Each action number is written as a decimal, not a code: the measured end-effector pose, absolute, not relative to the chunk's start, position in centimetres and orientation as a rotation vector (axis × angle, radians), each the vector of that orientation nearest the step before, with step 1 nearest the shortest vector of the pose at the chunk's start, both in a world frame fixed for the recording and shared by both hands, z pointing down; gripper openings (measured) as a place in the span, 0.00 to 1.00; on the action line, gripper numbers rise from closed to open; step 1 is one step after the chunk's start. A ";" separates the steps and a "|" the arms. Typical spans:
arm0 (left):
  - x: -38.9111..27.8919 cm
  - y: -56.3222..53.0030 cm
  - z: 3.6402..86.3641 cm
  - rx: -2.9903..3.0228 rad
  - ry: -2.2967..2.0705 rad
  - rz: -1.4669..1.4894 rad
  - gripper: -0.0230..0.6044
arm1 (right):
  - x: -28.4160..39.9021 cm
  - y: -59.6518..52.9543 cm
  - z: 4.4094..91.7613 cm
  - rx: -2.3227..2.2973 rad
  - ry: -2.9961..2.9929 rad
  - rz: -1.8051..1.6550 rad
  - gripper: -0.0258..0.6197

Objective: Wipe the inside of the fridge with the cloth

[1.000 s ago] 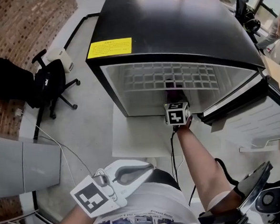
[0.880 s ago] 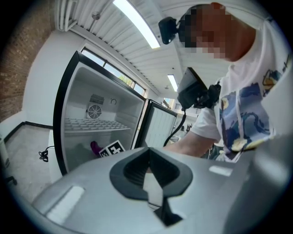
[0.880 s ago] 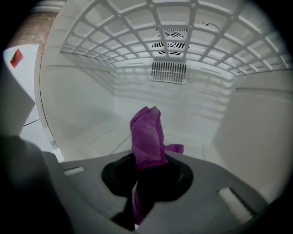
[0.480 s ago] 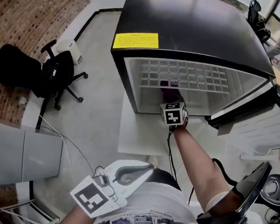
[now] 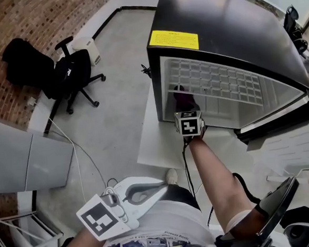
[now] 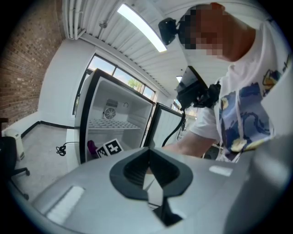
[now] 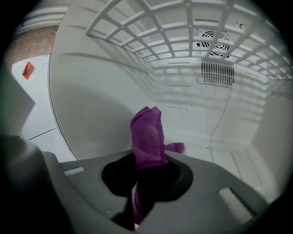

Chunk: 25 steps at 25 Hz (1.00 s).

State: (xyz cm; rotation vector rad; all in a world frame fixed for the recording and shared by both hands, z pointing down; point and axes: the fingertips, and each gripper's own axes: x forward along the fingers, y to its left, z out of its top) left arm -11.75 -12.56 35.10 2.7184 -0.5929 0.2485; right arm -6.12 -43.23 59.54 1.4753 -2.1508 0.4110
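Two jaws clamped on the purple fuzzy cloth [image 7: 147, 135] show only in the right gripper view. The head view shows the right gripper [image 5: 185, 106] on an outstretched arm [image 5: 216, 179] inside the black fridge [image 5: 227, 25], and the left gripper [image 5: 160, 186] closed and empty.

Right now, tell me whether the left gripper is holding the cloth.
No, the left gripper has its jaws together with nothing between them; the purple cloth is clamped in the right gripper.
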 end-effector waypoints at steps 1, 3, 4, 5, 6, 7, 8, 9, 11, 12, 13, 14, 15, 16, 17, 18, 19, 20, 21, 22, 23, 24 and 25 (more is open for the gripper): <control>-11.9 -12.5 35.1 2.714 -0.601 0.248 0.04 | -6.5 -43.2 59.6 1.469 -2.161 0.423 0.12; -12.2 -12.3 35.1 2.709 -0.611 0.247 0.05 | -7.3 -43.0 59.7 1.450 -2.182 0.436 0.12; -12.4 -12.1 35.1 2.709 -0.613 0.248 0.05 | -7.8 -43.0 59.7 1.440 -2.197 0.442 0.12; -12.5 -12.0 35.1 2.708 -0.613 0.250 0.04 | -8.3 -42.8 59.5 1.428 -2.214 0.451 0.12; -12.6 -11.9 35.1 2.708 -0.612 0.250 0.04 | -8.8 -42.6 59.4 1.416 -2.235 0.465 0.12; -12.6 -11.7 35.1 2.708 -0.611 0.251 0.05 | -9.3 -42.4 59.1 1.400 -2.259 0.481 0.12; -12.6 -11.6 35.1 2.707 -0.609 0.251 0.04 | -9.7 -42.2 58.8 1.384 -2.285 0.496 0.12; -12.5 -11.5 35.1 2.707 -0.608 0.250 0.05 | -10.0 -42.0 58.6 1.368 -2.310 0.505 0.12; -11.9 -11.4 35.3 2.710 -0.603 0.246 0.04 | -9.9 -41.7 58.0 1.352 -2.348 0.501 0.12; -11.6 -11.3 35.3 2.714 -0.594 0.246 0.04 | -9.4 -41.6 57.6 1.360 -2.356 0.486 0.12; -11.3 -11.2 35.4 2.718 -0.578 0.246 0.04 | -8.7 -41.5 57.2 1.377 -2.354 0.466 0.12; -11.2 -11.1 35.4 2.724 -0.557 0.246 0.04 | -8.0 -41.3 56.7 1.400 -2.347 0.449 0.12; -11.1 -10.9 35.3 2.728 -0.533 0.246 0.04 | -7.2 -41.0 56.2 1.424 -2.338 0.437 0.12; -11.1 -10.7 35.3 2.731 -0.507 0.245 0.04 | -6.4 -40.7 55.7 1.449 -2.327 0.427 0.12; -11.1 -10.5 35.2 2.735 -0.480 0.243 0.05 | -5.6 -40.4 55.2 1.473 -2.315 0.416 0.12; -10.9 -10.3 35.1 2.741 -0.453 0.238 0.04 | -4.6 -40.1 54.7 1.497 -2.303 0.405 0.12; -10.6 -10.3 35.0 2.749 -0.425 0.233 0.04 | -3.5 -39.8 54.2 1.521 -2.289 0.395 0.12; -10.3 -10.2 35.0 2.757 -0.398 0.228 0.04 | -2.3 -39.5 53.8 1.547 -2.273 0.386 0.12; -9.8 -10.1 35.0 2.765 -0.371 0.224 0.05 | -0.9 -39.3 53.5 1.575 -2.254 0.376 0.12; -9.3 -10.0 34.9 2.773 -0.343 0.221 0.05 | 0.6 -39.0 53.3 1.604 -2.230 0.368 0.12; -8.8 -10.0 34.9 2.781 -0.315 0.220 0.05 | 2.2 -38.7 53.3 1.635 -2.200 0.360 0.12; -8.3 -9.9 34.9 2.787 -0.288 0.220 0.05 | 4.0 -38.4 53.3 1.668 -2.166 0.354 0.12; -7.8 -9.8 34.9 2.790 -0.263 0.219 0.05 | 5.8 -38.0 53.3 1.701 -2.128 0.346 0.12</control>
